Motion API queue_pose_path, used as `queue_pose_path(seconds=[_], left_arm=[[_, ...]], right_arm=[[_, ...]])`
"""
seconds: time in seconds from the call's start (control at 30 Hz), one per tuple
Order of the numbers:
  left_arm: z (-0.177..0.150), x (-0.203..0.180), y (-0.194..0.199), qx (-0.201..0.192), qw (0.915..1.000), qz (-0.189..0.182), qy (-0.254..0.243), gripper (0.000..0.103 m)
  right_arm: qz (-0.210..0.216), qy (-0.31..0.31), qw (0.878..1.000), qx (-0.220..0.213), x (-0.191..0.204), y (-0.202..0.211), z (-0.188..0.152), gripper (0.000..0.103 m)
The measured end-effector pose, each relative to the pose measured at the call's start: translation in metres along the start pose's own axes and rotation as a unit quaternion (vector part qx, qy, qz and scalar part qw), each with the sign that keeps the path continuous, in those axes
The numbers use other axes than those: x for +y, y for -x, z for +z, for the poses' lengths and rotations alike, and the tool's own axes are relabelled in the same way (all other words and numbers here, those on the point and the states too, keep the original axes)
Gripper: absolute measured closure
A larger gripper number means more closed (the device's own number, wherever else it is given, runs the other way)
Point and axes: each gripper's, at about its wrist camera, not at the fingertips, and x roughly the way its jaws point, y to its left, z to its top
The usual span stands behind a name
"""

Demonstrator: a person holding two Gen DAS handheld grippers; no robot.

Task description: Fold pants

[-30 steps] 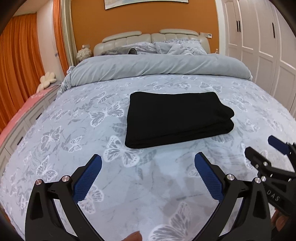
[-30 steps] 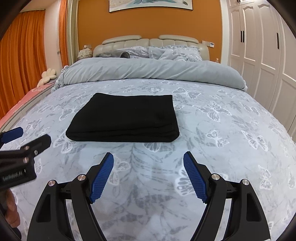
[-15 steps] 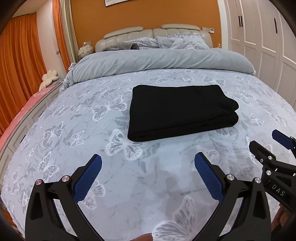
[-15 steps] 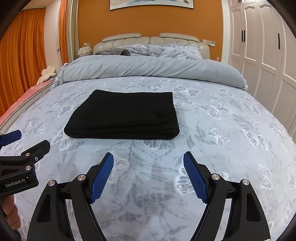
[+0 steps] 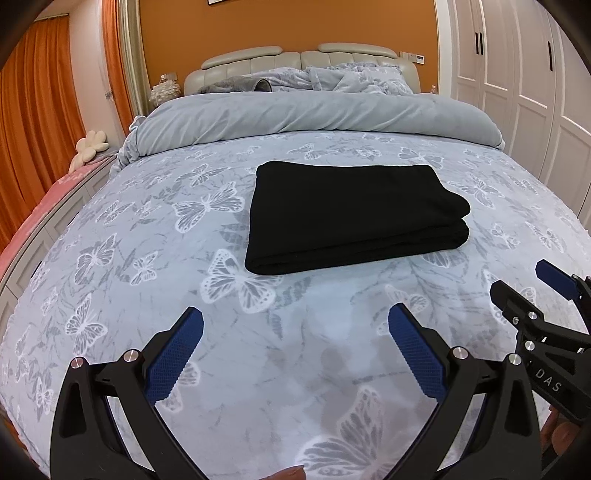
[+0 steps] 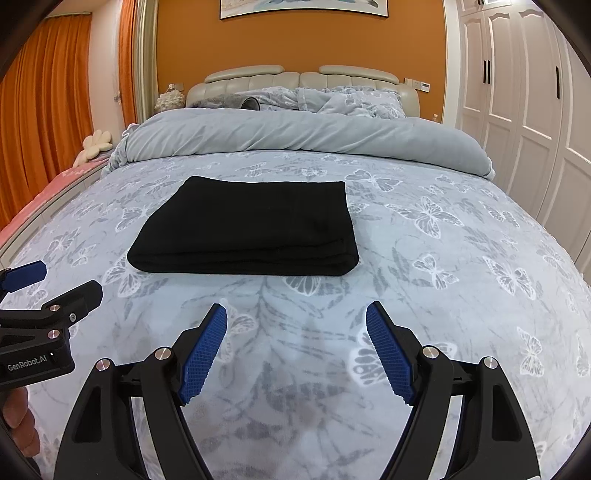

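ahead, folded pants (image 5: 351,210) lie apart from both tools — left tool (image 5: 295,332), right tool (image 6: 295,328) — each agape.

1. Framed picture (image 6: 303,7) on wall above headboard (image 6: 301,79): top cut off by frame edge in right wrist view; in left wrist view only a sliver shows.
2. Right gripper (image 5: 546,291), right of pants (image 5: 354,214) in left wrist view: body runs off the edge; far finger mostly hidden behind near one.
3. Left gripper (image 6: 48,284), left of pants in right wrist view: cut off at edge likewise.
4. Hand (image 6: 20,424) below left gripper: only a few fingers show, rest out of frame.
5. Pants' inner layers: hidden in the fold, count can't be told.
6. Pale ornament (image 5: 164,88) left of headboard: too small to identify.
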Motion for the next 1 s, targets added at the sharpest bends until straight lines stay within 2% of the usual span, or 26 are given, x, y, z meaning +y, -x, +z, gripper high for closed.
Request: queue_pose_path(seconds=[0.67,0.8,1.0], left_arm=[[-0.001,-0.002,-0.002,0.009,0.9999,-0.007,0.001,0.005],[-0.004,-0.006,-0.005,0.019,0.9995,-0.023,0.004,0.005],[-0.012,-0.012,-0.001,0.010,0.9987,-0.048,0.011,0.005]], right_arm=[[0.001,0.000,1.000,-0.001,0.000,0.000,-0.001,0.027],[0.001,0.000,1.000,-0.001,0.000,0.000,-0.001,0.027],[0.004,0.002,1.000,0.002,0.000,-0.001,-0.003,0.027]])
